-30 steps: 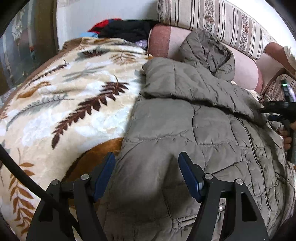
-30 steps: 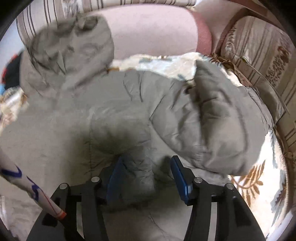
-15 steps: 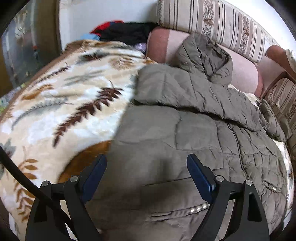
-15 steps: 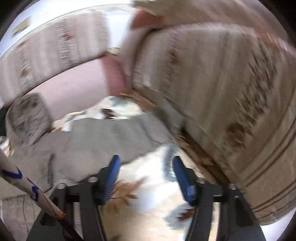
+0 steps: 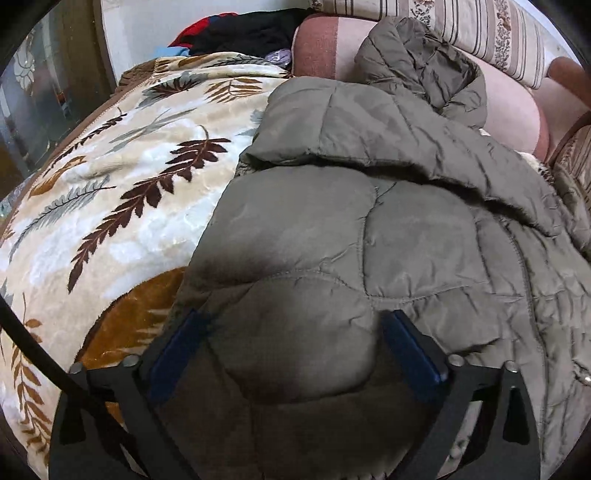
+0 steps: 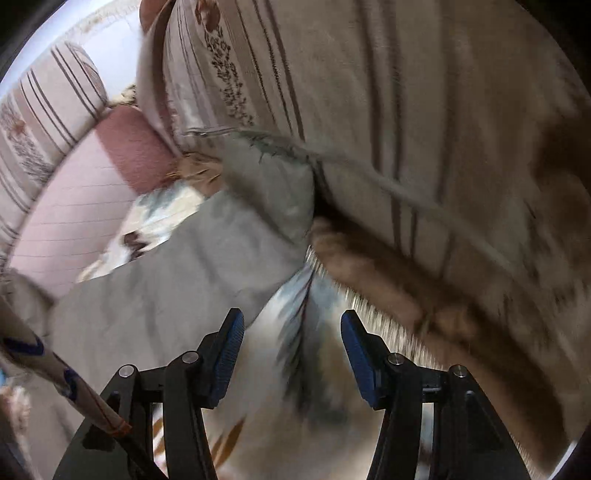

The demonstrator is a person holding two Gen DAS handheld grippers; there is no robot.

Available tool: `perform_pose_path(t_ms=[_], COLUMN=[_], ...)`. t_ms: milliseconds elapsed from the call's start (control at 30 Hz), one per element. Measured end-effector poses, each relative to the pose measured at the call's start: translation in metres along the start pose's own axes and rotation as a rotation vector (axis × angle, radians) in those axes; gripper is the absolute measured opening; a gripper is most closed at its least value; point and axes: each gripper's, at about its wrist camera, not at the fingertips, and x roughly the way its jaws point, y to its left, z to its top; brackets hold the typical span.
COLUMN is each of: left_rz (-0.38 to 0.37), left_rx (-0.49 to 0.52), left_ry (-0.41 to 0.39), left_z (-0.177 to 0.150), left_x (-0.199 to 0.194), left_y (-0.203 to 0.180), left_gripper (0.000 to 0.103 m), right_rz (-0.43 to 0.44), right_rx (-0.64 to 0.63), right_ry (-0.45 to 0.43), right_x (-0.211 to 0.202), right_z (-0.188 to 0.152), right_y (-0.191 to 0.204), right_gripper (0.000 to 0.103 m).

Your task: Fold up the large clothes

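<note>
The jacket (image 5: 388,229) lies on the leaf-patterned blanket (image 5: 122,192) that covers the sofa seat. It is an olive-grey quilted jacket, spread over the right half of the blanket as the left wrist camera sees it. Its hood (image 5: 424,62) leans against the pink back cushion (image 5: 513,110) of the sofa, and one sleeve (image 5: 369,125) is folded across the chest of the jacket. Behind the blanket, at its far edge, there is a pile of dark and red clothes (image 5: 240,31). Above the pink cushion stands a striped cushion (image 5: 480,29).

The left gripper (image 5: 295,343) is down at the near hem of the jacket. Its two blue fingers stand wide apart, and a puffed part of the jacket bulges up between them. The fingers press into the fabric on both sides, but they are not closed on it.

The right gripper (image 6: 291,347) is at the other side of the jacket, near the striped armrest (image 6: 424,129) of the sofa. Its fingers are also apart and nothing is held between them; under them there is only the blanket (image 6: 306,332). The grey cloth of the jacket (image 6: 184,280) lies just beside the left finger of this gripper and reaches up to the armrest. This view is blurred, so small details cannot be told. A pale patterned sleeve (image 6: 40,354) of the person shows at the left edge.
</note>
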Motion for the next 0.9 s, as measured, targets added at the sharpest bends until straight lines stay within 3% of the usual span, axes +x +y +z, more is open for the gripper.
perform_pose_path(t_ms=[133, 300, 367, 400, 433, 700, 900], left_rz=[0.022, 0.040, 0.044, 0.046, 0.049, 0.046, -0.013], left_rx=[0.007, 0.012, 0.010, 0.010, 0.011, 0.012, -0.018], left_ry=[-0.011, -0.027, -0.030, -0.032, -0.034, -0.020, -0.019], left_z=[-0.002, -0.003, -0.004, -0.004, -0.004, 0.000, 0.002], left_x=[0.004, 0.004, 0.004, 0.003, 0.003, 0.005, 0.005], left_y=[-0.004, -0.008, -0.008, -0.009, -0.009, -0.007, 0.001], left_gripper=[0.103, 0.103, 0.103, 0.103, 0.103, 0.103, 0.103], right_rz=[-0.083, -0.125, -0.094, -0.073, -0.077, -0.089, -0.020], right_rx=[-0.069, -0.065, -0.075, -0.091, -0.101, -0.147, -0.280], right_ry=[-0.031, -0.028, -0.013, 0.005, 0.000, -0.125, -0.220], right_x=[0.024, 0.051, 0.056, 0.057, 0.054, -0.037, -0.139], right_z=[0.022, 0.041, 0.044, 0.046, 0.047, 0.056, 0.041], right_y=[0.009, 0.009, 0.011, 0.013, 0.015, 0.029, 0.068], right_gripper=[0.067, 0.064, 0.026, 0.015, 0.014, 0.011, 0.010])
